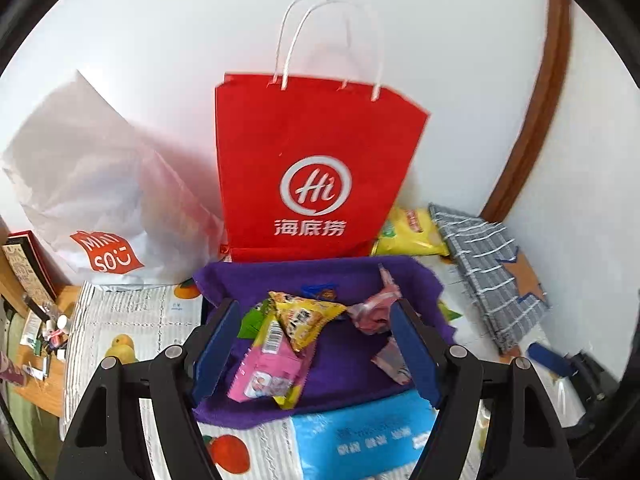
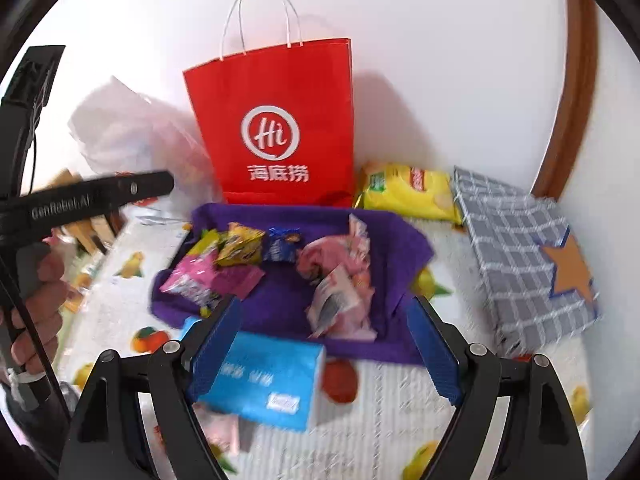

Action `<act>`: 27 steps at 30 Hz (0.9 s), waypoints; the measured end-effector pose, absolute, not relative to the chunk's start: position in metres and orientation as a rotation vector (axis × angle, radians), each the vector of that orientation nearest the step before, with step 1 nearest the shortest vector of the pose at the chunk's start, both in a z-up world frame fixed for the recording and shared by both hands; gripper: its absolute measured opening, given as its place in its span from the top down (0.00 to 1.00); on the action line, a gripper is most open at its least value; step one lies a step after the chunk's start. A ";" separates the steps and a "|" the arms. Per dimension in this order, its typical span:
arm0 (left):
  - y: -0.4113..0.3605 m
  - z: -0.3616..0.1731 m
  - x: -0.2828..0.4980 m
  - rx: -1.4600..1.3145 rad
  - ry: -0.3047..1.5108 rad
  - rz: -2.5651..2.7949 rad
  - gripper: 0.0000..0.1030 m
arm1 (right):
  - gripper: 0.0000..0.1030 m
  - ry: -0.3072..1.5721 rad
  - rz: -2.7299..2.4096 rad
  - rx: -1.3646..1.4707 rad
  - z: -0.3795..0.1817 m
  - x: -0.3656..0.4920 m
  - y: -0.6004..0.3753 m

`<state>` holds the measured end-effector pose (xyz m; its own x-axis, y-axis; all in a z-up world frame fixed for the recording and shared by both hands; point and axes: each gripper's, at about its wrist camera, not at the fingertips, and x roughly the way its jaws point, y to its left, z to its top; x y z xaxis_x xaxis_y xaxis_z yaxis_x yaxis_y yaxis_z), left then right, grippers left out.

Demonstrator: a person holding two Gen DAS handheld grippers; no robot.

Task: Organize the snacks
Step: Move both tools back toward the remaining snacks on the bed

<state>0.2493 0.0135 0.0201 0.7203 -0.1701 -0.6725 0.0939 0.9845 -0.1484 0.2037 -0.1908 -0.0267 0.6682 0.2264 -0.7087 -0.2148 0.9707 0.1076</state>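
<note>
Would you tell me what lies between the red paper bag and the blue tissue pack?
The purple cloth with snack packets on it lies between the red paper bag and blue tissue pack, seen in both wrist views.

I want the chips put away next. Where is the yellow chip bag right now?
The yellow chip bag lies at the back by the wall, just right of the red paper bag, behind the purple cloth and left of the grey checked bag.

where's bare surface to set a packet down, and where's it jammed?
Free: fruit-print cloth between blue pack and checked bag; also left of the purple tray, below the white Miniso bag. Crowded: tray interior, and the back row beside the red bag.
</note>
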 end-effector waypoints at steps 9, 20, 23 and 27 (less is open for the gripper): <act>0.034 0.002 0.188 -0.136 0.779 -0.153 0.27 | 0.25 0.819 0.300 -0.011 -0.059 0.147 -0.176; 0.062 -0.040 0.131 -0.169 0.843 -0.106 0.29 | 0.34 0.839 0.330 -0.011 -0.085 0.109 -0.156; 0.064 -0.045 0.123 -0.171 0.846 -0.101 0.29 | 0.36 0.831 0.326 0.000 -0.085 0.104 -0.155; 0.066 -0.048 0.119 -0.188 0.846 -0.103 0.29 | 0.40 0.833 0.306 -0.001 -0.087 0.104 -0.152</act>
